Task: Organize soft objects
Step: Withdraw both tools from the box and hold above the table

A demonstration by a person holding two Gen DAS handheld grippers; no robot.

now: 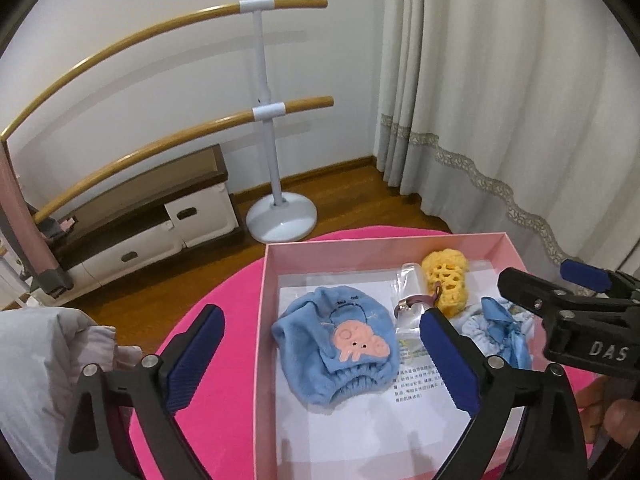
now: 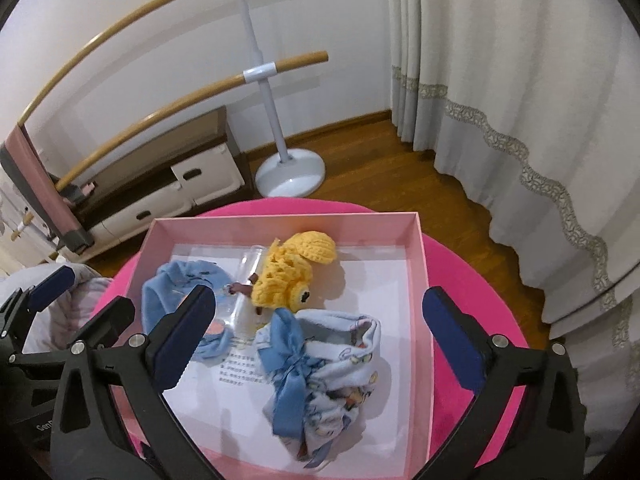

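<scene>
both grippers, left gripper [image 1: 320, 350] and right gripper [image 2: 320, 334], gape empty over the pink cardboard box [image 2: 420, 280]; the floppy blue fleece cap [image 1: 334, 346] looks light, best pinched at its elastic hem.

Behind the round pink table [image 2: 460, 272], a wooden floor [image 2: 376, 160] running to a white wall [image 1: 160, 40]. Against that wall, a freestanding ballet barre: two curved wooden rails [image 1: 132, 40] clamped to a white post [image 1: 265, 92] on a round white base [image 1: 281, 220]. Below the rails, a low dark-topped cabinet [image 1: 160, 196] with cream drawers. To the right, pale floor-length curtains [image 1: 520, 80] trimmed with a wavy lace band. At far left, a rumpled white and pink quilted fabric [image 1: 44, 344].
</scene>
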